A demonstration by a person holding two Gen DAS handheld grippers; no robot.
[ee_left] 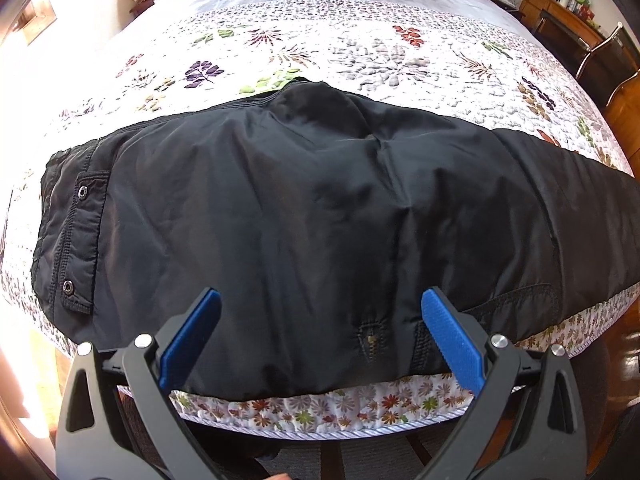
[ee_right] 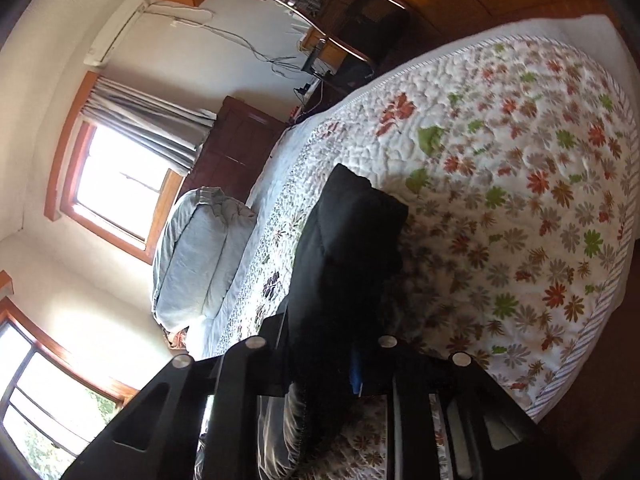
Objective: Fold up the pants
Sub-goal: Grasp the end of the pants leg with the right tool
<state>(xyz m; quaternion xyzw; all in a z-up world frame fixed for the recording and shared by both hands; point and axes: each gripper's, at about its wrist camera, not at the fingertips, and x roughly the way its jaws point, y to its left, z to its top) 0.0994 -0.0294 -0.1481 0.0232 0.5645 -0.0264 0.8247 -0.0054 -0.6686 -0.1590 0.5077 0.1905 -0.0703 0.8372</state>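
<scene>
Black pants (ee_left: 304, 208) lie flat across the near edge of the bed, waistband with snap buttons at the left, legs running off to the right. My left gripper (ee_left: 320, 332) is open, its blue pads (ee_left: 452, 340) spread over the pants' near edge by a small zipper, not gripping. My right gripper (ee_right: 344, 360) is shut on the black pants (ee_right: 348, 248); the fabric bunches between its fingers and covers them, with only a strip of blue pad showing. That view is tilted sideways.
A floral quilt (ee_left: 360, 56) covers the bed (ee_right: 520, 184). Folded grey bedding (ee_right: 200, 252) sits at the headboard end. A wooden desk and metal chair (ee_left: 600, 52) stand beside the bed, with windows (ee_right: 116, 188) beyond.
</scene>
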